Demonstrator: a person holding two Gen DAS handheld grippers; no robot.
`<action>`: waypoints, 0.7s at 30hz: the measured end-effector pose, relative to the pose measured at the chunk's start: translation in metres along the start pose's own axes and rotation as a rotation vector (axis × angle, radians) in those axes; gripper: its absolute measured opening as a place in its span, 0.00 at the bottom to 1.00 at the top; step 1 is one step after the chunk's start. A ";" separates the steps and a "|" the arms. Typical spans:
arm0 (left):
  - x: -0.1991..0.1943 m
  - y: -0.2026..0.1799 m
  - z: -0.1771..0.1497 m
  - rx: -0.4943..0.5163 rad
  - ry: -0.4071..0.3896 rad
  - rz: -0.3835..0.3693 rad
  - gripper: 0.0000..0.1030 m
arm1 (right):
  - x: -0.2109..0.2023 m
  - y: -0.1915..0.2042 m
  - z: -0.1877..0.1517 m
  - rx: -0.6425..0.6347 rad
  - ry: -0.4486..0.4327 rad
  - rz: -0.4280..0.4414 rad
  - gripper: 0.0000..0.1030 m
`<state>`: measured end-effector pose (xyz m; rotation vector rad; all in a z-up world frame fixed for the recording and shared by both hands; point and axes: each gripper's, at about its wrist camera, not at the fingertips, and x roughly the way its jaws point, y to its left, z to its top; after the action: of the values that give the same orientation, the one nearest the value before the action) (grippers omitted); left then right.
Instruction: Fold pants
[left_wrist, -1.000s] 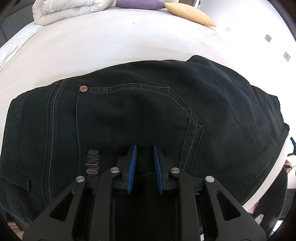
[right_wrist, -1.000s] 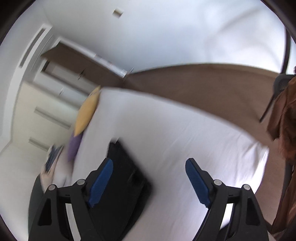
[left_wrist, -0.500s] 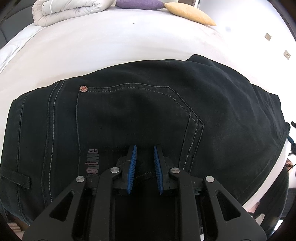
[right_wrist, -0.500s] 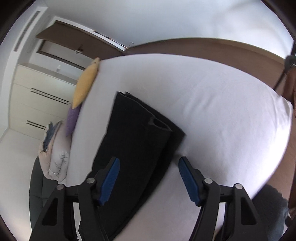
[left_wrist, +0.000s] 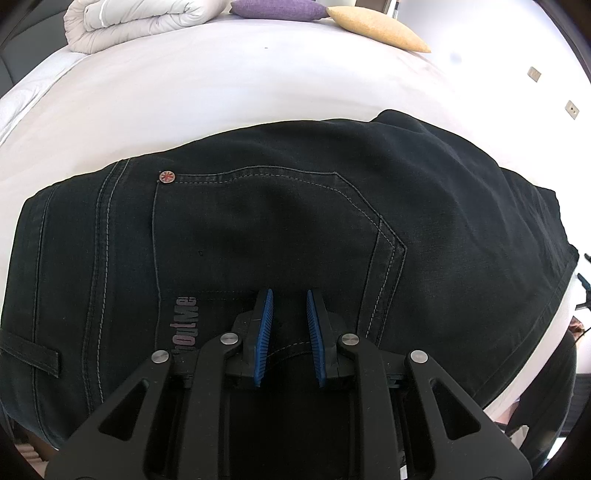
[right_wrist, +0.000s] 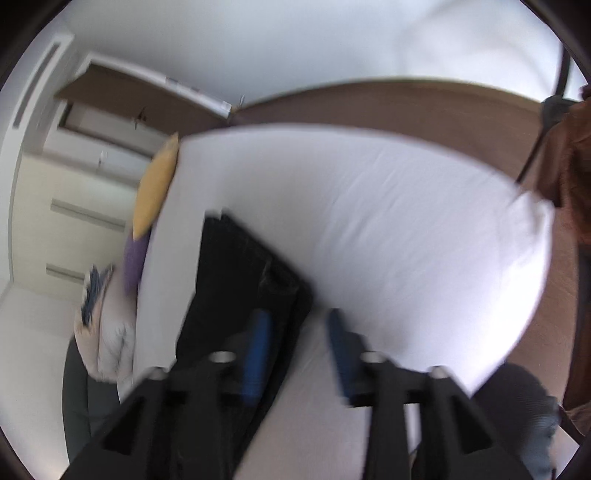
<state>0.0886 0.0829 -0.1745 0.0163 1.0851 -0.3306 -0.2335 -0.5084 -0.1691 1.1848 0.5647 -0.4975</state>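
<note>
Dark denim pants (left_wrist: 280, 229) lie folded on the white bed (left_wrist: 207, 88), back pocket and waistband facing up. My left gripper (left_wrist: 289, 295) hovers low over the pocket area, its blue pads a small gap apart with nothing between them. In the blurred right wrist view the pants (right_wrist: 236, 280) lie as a dark folded block on the bed (right_wrist: 406, 229). My right gripper (right_wrist: 299, 317) is above the block's near right edge, partly open and empty.
A rolled white duvet (left_wrist: 129, 22), a purple pillow (left_wrist: 277, 7) and a yellow pillow (left_wrist: 376, 27) sit at the far end of the bed. Brown floor (right_wrist: 424, 99), a wardrobe (right_wrist: 74, 206) and a brown garment (right_wrist: 569, 155) lie beyond.
The right gripper's fingers have narrowed and its view has swung, now blurred. The left gripper and the pants have stayed put.
</note>
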 end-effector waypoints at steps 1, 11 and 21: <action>0.000 0.000 0.000 -0.001 -0.001 0.001 0.18 | -0.005 0.002 0.003 -0.005 -0.008 0.025 0.48; 0.001 -0.002 0.000 -0.003 -0.002 0.002 0.18 | 0.024 0.020 -0.007 0.010 0.103 0.067 0.48; 0.001 -0.001 -0.001 -0.004 -0.004 0.004 0.18 | 0.059 0.028 -0.002 -0.029 0.124 0.064 0.28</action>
<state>0.0881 0.0818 -0.1757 0.0140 1.0818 -0.3248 -0.1716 -0.5019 -0.1877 1.2077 0.6358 -0.3623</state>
